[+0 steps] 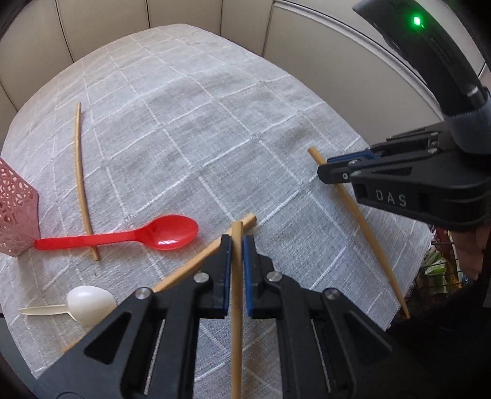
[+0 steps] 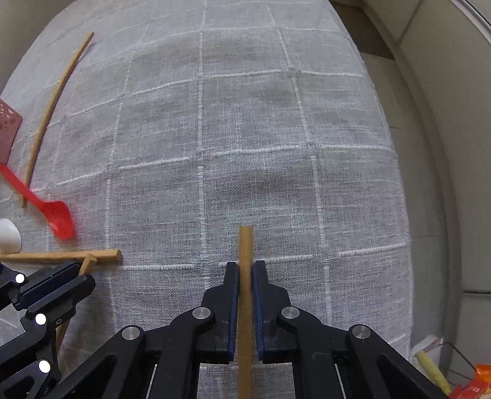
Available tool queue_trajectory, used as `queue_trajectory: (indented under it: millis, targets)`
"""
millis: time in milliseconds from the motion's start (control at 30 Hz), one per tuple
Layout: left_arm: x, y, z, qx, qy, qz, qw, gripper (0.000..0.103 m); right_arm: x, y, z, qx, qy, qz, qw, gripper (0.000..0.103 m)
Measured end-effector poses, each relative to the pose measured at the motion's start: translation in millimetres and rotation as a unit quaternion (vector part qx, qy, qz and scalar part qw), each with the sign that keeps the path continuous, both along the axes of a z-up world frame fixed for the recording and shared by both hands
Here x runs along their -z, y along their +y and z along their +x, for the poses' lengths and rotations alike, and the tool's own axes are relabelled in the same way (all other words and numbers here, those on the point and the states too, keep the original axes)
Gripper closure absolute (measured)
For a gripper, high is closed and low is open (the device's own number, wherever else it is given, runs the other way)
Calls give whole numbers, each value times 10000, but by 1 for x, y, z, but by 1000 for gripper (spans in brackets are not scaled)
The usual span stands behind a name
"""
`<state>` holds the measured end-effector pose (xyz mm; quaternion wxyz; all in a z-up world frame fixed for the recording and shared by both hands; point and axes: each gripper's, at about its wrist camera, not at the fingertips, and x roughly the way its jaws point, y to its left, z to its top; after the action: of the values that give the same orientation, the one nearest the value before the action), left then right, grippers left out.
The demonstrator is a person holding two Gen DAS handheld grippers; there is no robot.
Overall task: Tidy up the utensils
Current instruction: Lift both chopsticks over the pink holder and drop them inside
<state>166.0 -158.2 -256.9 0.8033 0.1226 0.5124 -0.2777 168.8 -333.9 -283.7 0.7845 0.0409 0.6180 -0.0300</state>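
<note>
My left gripper [image 1: 236, 241] is shut on a wooden chopstick [image 1: 236, 307] that runs back along its fingers. My right gripper [image 2: 245, 265] is shut on another wooden chopstick [image 2: 245, 245]; in the left wrist view that chopstick [image 1: 368, 233] slants across the cloth under the right gripper [image 1: 325, 167]. A third chopstick [image 1: 196, 264] lies under my left fingers. A fourth chopstick [image 1: 80, 184] lies at the left, crossed by a red plastic spoon [image 1: 172, 234]. A white plastic spoon [image 1: 89, 304] lies near the front left. A pink perforated holder [image 1: 15, 214] stands at the left edge.
A grey checked tablecloth [image 1: 190, 129] covers the table. Beige panel walls [image 1: 214, 15] stand behind it. Off the table's right edge, a wire basket [image 2: 445, 368] holds clutter. The cloth's right edge [image 1: 414, 276] drops off near the right gripper.
</note>
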Motion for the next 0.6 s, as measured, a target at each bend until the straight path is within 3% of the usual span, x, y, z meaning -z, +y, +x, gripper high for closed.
queue_trajectory:
  millis: [267,600]
  targets:
    - [-44,18,-4,-437,-604,-332,9967,94,-42,11,-12,29,-677,188,9975,97]
    - [-101,44,-15,-921,-1412,-775,9826,95,-99,45,-29,-109,-1723,234,9847,97]
